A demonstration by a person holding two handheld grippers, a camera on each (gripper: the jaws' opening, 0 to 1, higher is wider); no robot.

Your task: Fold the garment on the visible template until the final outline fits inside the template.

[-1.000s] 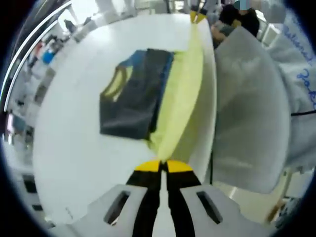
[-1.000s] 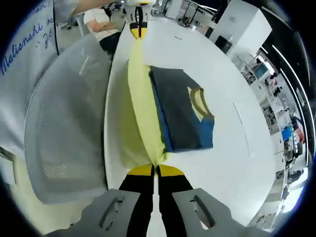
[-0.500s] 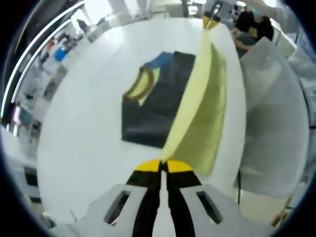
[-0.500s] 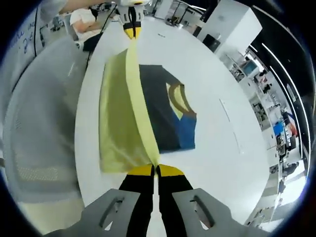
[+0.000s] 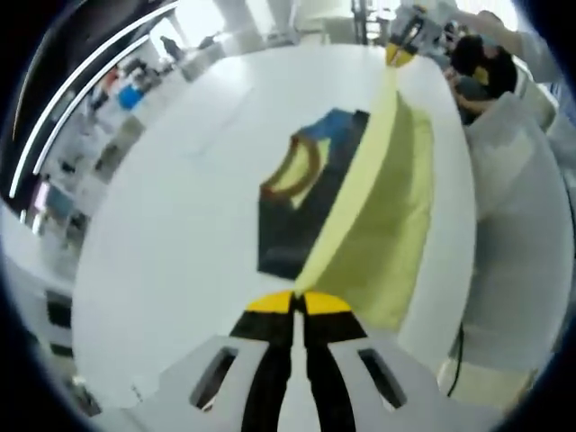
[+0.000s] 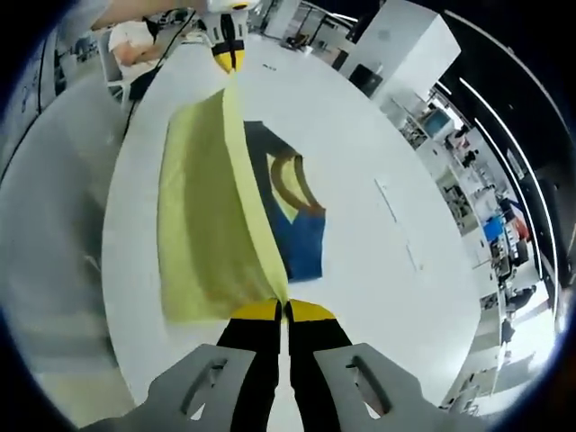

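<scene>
Mid-fold: left tool (image 5: 298,301) and right tool (image 6: 283,310) clamped on yellow sheet (image 5: 378,216), lifted over shirt (image 5: 301,211), probably the template. Next: lay flat on table (image 5: 171,243).

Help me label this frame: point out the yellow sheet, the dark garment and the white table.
yellow sheet (image 5: 382,225), left gripper view, its lifted middle.
dark garment (image 5: 290,225), left gripper view, the dark panel below the collar.
white table (image 6: 360,243), right gripper view, bare top beyond the garment.
</scene>
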